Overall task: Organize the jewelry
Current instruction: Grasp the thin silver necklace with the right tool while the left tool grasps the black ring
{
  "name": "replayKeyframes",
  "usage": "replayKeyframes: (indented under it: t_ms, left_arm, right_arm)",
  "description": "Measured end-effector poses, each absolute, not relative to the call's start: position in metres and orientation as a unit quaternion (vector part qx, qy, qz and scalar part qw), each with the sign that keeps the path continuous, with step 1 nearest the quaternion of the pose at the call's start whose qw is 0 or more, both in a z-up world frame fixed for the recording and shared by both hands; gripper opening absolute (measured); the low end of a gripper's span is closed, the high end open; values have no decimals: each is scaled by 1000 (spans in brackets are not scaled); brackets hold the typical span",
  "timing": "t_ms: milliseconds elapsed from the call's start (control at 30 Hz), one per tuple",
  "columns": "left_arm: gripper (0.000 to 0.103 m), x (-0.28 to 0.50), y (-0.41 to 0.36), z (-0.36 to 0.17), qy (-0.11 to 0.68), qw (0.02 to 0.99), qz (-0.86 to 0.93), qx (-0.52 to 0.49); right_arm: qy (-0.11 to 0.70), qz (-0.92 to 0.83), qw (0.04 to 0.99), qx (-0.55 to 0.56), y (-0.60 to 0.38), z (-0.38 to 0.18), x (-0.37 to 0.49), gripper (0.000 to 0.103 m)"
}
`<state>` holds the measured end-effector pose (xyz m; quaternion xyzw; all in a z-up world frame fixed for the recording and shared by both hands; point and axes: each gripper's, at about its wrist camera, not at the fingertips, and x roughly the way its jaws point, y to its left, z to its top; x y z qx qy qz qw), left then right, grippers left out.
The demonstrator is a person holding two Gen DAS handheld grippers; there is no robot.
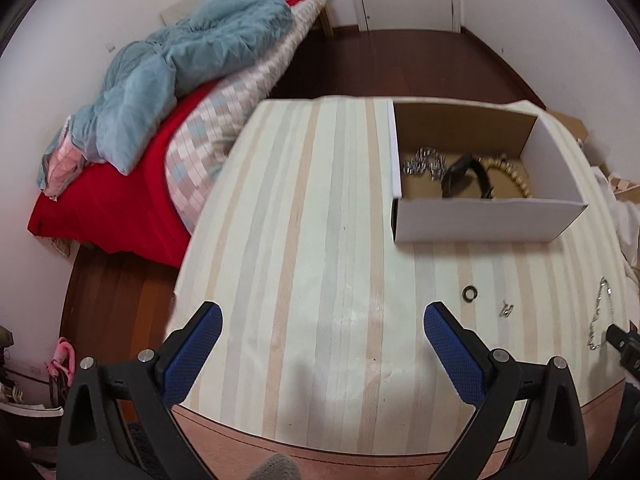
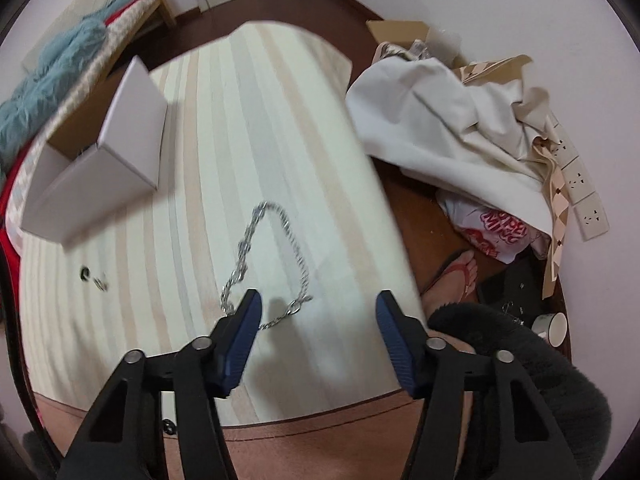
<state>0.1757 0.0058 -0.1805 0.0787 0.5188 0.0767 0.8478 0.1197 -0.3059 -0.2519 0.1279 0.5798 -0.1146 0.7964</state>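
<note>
A white cardboard box (image 1: pixel 480 220) stands on the striped table (image 1: pixel 300 220) and holds a silver chain (image 1: pixel 424 164), a black strap (image 1: pixel 460 176) and a gold bead necklace (image 1: pixel 516 176). A dark ring (image 1: pixel 469 293), a small silver piece (image 1: pixel 506 309) and a silver chain necklace (image 1: pixel 600 316) lie loose on the cloth. My left gripper (image 1: pixel 322 318) is open and empty above bare cloth. In the right wrist view the chain necklace (image 2: pixel 276 248) lies just ahead of my open right gripper (image 2: pixel 318 304). The box (image 2: pixel 100 168), ring (image 2: pixel 85 272) and silver piece (image 2: pixel 101 282) are to its left.
A bed (image 1: pixel 120 200) with a red cover and a blue blanket (image 1: pixel 180 60) stands left of the table. Right of the table, white cloth (image 2: pixel 440 120), boxes, a plastic bag (image 2: pixel 492 228) and a power strip (image 2: pixel 580 184) lie on the wooden floor. A foot in a sandal (image 2: pixel 452 276) is beside the table.
</note>
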Motion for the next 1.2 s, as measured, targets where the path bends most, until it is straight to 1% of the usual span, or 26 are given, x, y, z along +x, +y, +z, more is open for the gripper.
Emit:
replayKeyframes:
  t_ms: [100,133,167,200,233,267,333,467,500,533,700,767,833,867,900,933,967,1200]
  left_arm:
    - [103,182,2,-191,526,844,69,79]
    - [103,185,-1,-195,530,843,61,77]
    - [103,187,-4,-197,533,841,53,77]
    - [103,190,-9,-201,536,840,42,76]
    - [103,193,-14,-204,537,840,32,75]
    - [103,195,-17,-207,539,839,24,73]
    - [102,200,-28,-214,542,837,4,73]
    - [99,208,-47,-228,549,831,-32,89]
    - [96,209,-51,-233,555,826,-43,89]
    - [90,210,-55,-238,561,821,-52,88]
    - [82,208,-65,-249,569,815,-74,84]
    - [72,208,-66,-249,568,815,-84,75]
    - [52,208,-66,-247,565,817,-97,66]
    - [46,208,-68,-246,562,818,-100,69]
    - [31,209,-70,-244,560,819,-105,72]
    - [14,209,-72,-243,558,819,-107,75]
    - [10,210,-74,-243,558,819,-109,77]
    - [10,210,-72,-239,555,821,-104,86]
  right_arm:
    - [567,-123,810,83,-289,-258,119,52]
    - [561,-121,815,83,-287,-258,118,46]
    - [557,-119,818,80,-285,-258,117,35]
    - [554,-119,820,77,-283,-258,116,27]
    - [553,-120,821,76,-283,-258,116,13]
    - [551,-120,822,75,-283,-258,116,7]
    - [548,-117,825,77,-284,-258,115,7]
    - [545,-113,826,86,-287,-255,115,6]
    - [545,-112,826,87,-287,-254,115,6]
    - [546,-112,826,87,-287,-254,115,6]
    - [545,-113,825,93,-286,-254,115,6]
    - [545,-114,825,91,-285,-254,116,6]
    - [546,-115,825,90,-284,-254,116,6]
    - [546,-115,825,90,-284,-254,116,6]
    - [545,-115,826,89,-284,-254,116,6]
    - [545,-115,826,88,-284,-254,116,6]
    - [546,-115,825,88,-284,-254,116,6]
    - [546,-111,824,98,-286,-253,114,6]
